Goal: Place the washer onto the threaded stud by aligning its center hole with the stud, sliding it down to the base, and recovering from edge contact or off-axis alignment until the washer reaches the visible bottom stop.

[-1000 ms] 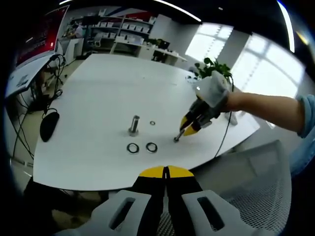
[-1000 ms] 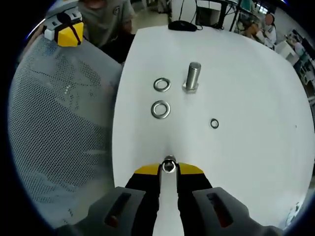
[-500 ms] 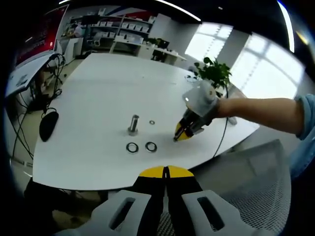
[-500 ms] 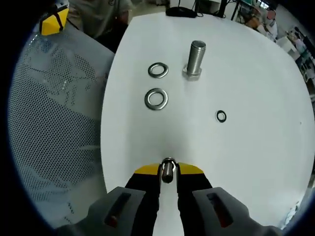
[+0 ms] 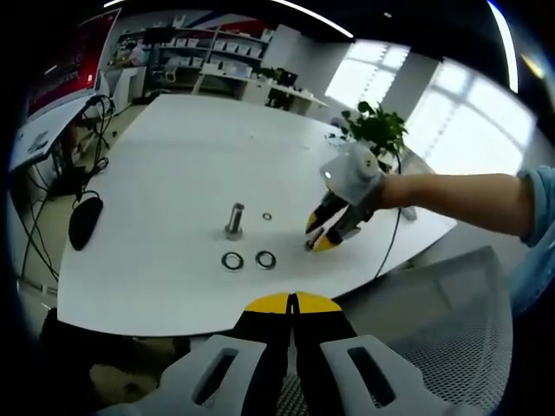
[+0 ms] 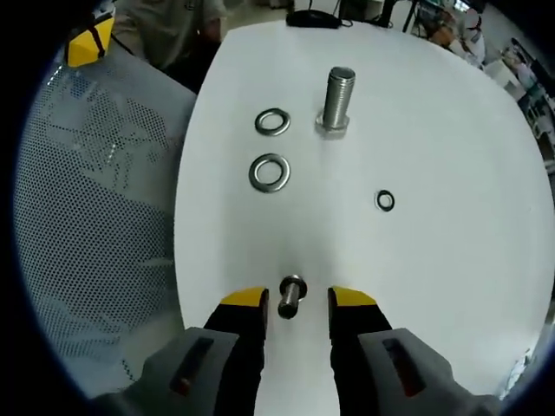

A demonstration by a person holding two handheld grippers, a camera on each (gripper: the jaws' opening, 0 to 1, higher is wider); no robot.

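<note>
- Right gripper view: right gripper low over the white table, jaws spread apart, yellow-tipped fingers on either side of a small bolt lying on the tabletop, touching neither one.
- Farther along the table, threaded stud upright on its hex base, shank bare.
- Two larger washers flat on the table to the left of the stud, one just beside the base, the other nearer the gripper; both apart from the stud.
- A small ring flat on the table to the right, well apart from the stud.
- Mesh chair back along the left edge of the table.
- Left gripper view: left gripper pressed together, nothing between the jaws, held off the near edge of the table above the mesh chair.
- Right gripper seen here from the side, in a person's hand, tips parted just above the table, to the right of the stud and washers.
- Black computer mouse near the table's left edge; potted plant at the far corner.
</note>
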